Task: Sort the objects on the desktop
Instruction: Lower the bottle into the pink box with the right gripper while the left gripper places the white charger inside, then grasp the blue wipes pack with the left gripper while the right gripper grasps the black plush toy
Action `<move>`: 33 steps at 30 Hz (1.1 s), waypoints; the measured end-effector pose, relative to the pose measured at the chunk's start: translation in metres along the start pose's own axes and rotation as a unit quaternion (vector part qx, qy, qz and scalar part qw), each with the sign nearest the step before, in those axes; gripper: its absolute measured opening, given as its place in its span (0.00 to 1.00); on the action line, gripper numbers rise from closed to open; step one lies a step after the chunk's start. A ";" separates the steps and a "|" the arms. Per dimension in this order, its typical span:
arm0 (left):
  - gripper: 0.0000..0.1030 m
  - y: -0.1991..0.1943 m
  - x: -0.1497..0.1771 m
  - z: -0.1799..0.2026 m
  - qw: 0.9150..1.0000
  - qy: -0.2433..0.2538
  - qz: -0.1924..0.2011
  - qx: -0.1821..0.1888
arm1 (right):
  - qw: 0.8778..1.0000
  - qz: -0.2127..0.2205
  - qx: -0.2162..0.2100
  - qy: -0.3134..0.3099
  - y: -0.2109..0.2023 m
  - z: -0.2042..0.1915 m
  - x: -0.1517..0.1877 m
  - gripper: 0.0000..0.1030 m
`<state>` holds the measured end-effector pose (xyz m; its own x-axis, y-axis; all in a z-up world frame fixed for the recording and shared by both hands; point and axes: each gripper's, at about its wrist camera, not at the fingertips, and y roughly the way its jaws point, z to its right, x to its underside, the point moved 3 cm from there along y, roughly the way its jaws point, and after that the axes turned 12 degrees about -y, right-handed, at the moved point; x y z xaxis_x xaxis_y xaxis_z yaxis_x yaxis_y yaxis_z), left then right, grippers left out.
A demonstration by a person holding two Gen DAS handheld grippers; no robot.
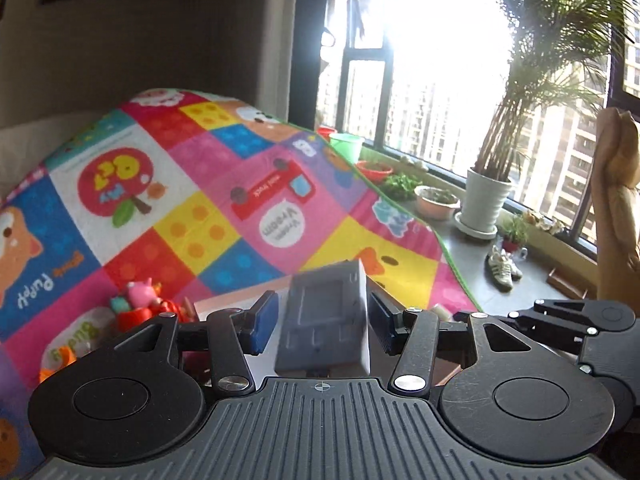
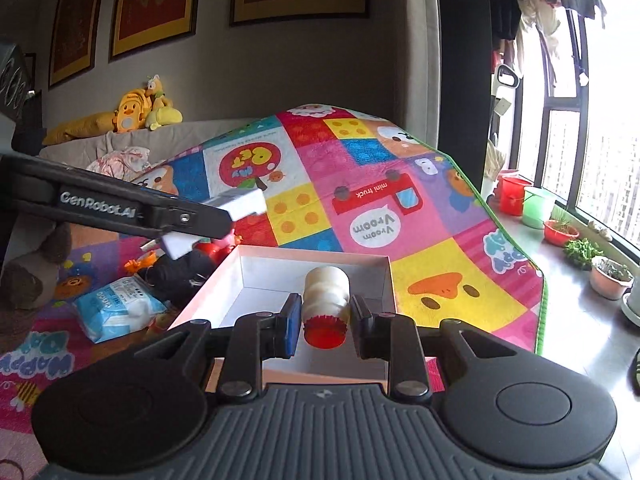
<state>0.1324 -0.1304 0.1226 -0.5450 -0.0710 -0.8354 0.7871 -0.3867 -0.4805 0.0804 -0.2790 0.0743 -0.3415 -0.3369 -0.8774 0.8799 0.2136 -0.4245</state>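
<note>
The jaws of my right gripper (image 2: 325, 326) are closed on a small ribbed white bottle (image 2: 326, 292) above the open white box (image 2: 386, 280), light and slippery I judge, while my left gripper (image 1: 322, 322) holds a stiff grey box (image 1: 324, 320).

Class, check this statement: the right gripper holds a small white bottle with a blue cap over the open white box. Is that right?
Not quite. The cap is red, not blue, as the right wrist view shows. The right gripper does hold the small white bottle over the open white box.
</note>
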 end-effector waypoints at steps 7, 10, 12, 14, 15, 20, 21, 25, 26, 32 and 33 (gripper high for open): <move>0.80 -0.043 0.036 -0.062 0.995 0.022 0.041 -0.087 | 0.996 -0.046 0.038 0.059 0.034 0.027 0.026 0.62; 0.84 -0.062 0.071 -0.091 0.990 0.041 0.032 -0.133 | 0.994 -0.077 0.012 0.083 0.045 0.024 0.040 0.66; 0.87 -0.071 0.092 -0.110 0.987 0.044 0.013 -0.153 | 0.992 -0.088 -0.002 0.091 0.053 0.018 0.043 0.76; 0.89 -0.077 0.109 -0.124 0.985 0.041 -0.003 -0.166 | 0.992 -0.086 0.001 0.088 0.057 0.008 0.039 0.84; 0.90 -0.078 0.115 -0.129 0.985 0.037 -0.009 -0.171 | 0.993 -0.083 0.004 0.085 0.060 0.003 0.035 0.87; 0.92 -0.074 0.123 -0.145 0.983 0.019 -0.009 -0.181 | 0.994 -0.081 -0.023 0.069 0.078 -0.024 0.017 0.88; 0.92 -0.072 0.122 -0.146 0.983 0.018 -0.006 -0.184 | 0.995 -0.079 -0.026 0.062 0.078 -0.029 0.013 0.88; 0.92 -0.055 0.117 -0.152 0.980 0.000 -0.015 -0.200 | 0.999 -0.030 0.007 0.029 0.058 -0.045 -0.002 0.93; 0.92 -0.050 0.117 -0.152 0.981 -0.008 -0.020 -0.193 | 1.000 -0.007 0.017 0.009 0.048 -0.051 -0.007 1.00; 0.74 -0.031 0.114 -0.151 0.981 -0.016 -0.022 -0.190 | 0.993 0.055 0.004 -0.100 0.013 -0.099 -0.025 1.00; 0.64 -0.034 0.114 -0.154 0.980 -0.016 -0.019 -0.196 | 0.993 0.056 -0.008 -0.106 0.011 -0.106 -0.027 1.00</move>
<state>0.0883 0.0157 0.0025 -0.5807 -0.0948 -0.8086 0.8126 -0.0065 -0.5828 0.0641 -0.1707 0.0699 -0.1630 -0.4954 -0.8533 0.9028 0.2739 -0.3315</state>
